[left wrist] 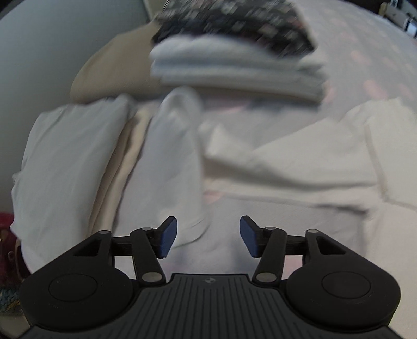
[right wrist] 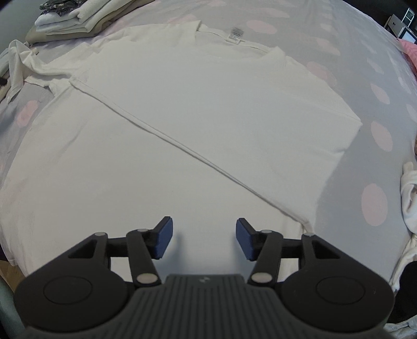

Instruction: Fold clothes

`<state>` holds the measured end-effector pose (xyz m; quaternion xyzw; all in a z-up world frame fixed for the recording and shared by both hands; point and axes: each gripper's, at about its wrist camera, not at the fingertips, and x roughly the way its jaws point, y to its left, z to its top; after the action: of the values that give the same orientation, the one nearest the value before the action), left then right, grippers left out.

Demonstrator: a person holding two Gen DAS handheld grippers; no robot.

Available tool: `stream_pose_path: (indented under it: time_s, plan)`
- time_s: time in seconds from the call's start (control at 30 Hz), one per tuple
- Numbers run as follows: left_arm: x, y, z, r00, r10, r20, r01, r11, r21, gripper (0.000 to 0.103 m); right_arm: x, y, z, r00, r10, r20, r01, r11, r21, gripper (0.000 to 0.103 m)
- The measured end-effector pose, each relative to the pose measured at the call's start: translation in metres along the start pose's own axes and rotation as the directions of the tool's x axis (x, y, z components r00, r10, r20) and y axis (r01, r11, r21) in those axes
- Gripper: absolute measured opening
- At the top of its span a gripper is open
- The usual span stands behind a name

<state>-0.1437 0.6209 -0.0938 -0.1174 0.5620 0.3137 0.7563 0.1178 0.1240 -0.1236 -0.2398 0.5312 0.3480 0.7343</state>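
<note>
A white T-shirt (right wrist: 182, 109) lies flat on the bed, its right side folded over along a diagonal hem line, neck label at the far end. My right gripper (right wrist: 204, 238) hangs open just above the shirt's near part, nothing between its blue pads. The left wrist view is blurred: my left gripper (left wrist: 208, 236) is open over white cloth, with the shirt's sleeve and edge (left wrist: 299, 161) to its right. Nothing sits between its pads.
A stack of folded clothes (left wrist: 234, 62) with a dark patterned piece on top stands at the far side, also the folded stack (right wrist: 75, 18). Rumpled white garments (left wrist: 78, 161) lie left; another white garment (right wrist: 411, 198) at the right edge. The bedsheet (right wrist: 378, 135) is grey with pink dots.
</note>
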Motion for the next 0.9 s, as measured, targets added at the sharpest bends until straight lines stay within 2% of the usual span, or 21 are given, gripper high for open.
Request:
stream_pose_path:
  time_s: [0.1, 0.33, 0.37, 0.4, 0.43, 0.5, 0.57, 0.67, 0.77, 0.9]
  plan:
    - [0.024, 0.008, -0.005, 0.999, 0.04, -0.012, -0.04, 0.999, -0.018, 0.052, 0.005, 0.003, 0.005, 1.0, 0.019, 0.011, -0.019, 1.0, -0.018, 0.06]
    - [0.05, 0.021, 0.002, 0.999, -0.01, 0.031, 0.014, 0.99, -0.143, 0.052, 0.009, 0.014, 0.009, 1.0, 0.019, 0.006, -0.019, 0.998, -0.061, 0.061]
    - [0.051, 0.021, 0.003, 0.999, -0.008, 0.042, 0.015, 0.988, -0.155, 0.046, 0.011, 0.013, 0.01, 1.0, 0.019, 0.004, -0.019, 0.998, -0.061, 0.061]
    - [0.051, 0.023, 0.003, 0.999, -0.007, 0.048, 0.016, 0.984, -0.178, 0.026, 0.012, 0.013, 0.01, 1.0, 0.019, 0.002, -0.019, 0.998, -0.061, 0.061]
    - [0.051, 0.025, 0.004, 0.999, -0.007, 0.054, 0.018, 0.979, -0.204, 0.017, 0.013, 0.013, 0.011, 1.0, 0.019, 0.0, -0.019, 0.998, -0.062, 0.061]
    - [0.044, 0.026, 0.006, 0.996, -0.006, 0.085, 0.024, 0.975, -0.222, 0.006, 0.014, 0.012, 0.011, 1.0, 0.02, -0.003, -0.02, 0.998, -0.061, 0.061]
    - [0.029, 0.022, 0.009, 0.991, 0.018, 0.135, 0.01, 0.98, -0.201, 0.003, 0.013, 0.012, 0.011, 1.0, 0.022, -0.002, -0.022, 0.998, -0.065, 0.061]
    - [-0.006, 0.011, 0.016, 0.978, 0.01, 0.208, 0.027, 0.984, -0.176, 0.002, 0.01, 0.014, 0.012, 1.0, 0.025, 0.004, -0.024, 0.997, -0.079, 0.061]
    - [-0.053, -0.002, 0.021, 0.955, -0.068, 0.288, 0.113, 0.984, -0.14, 0.002, 0.004, 0.017, 0.013, 0.999, 0.033, 0.022, -0.031, 0.996, -0.089, 0.061]
    - [-0.114, -0.026, 0.024, 0.901, -0.212, 0.378, 0.257, 0.964, -0.073, 0.002, -0.005, 0.023, 0.014, 0.998, 0.046, 0.051, -0.041, 0.994, -0.099, 0.061]
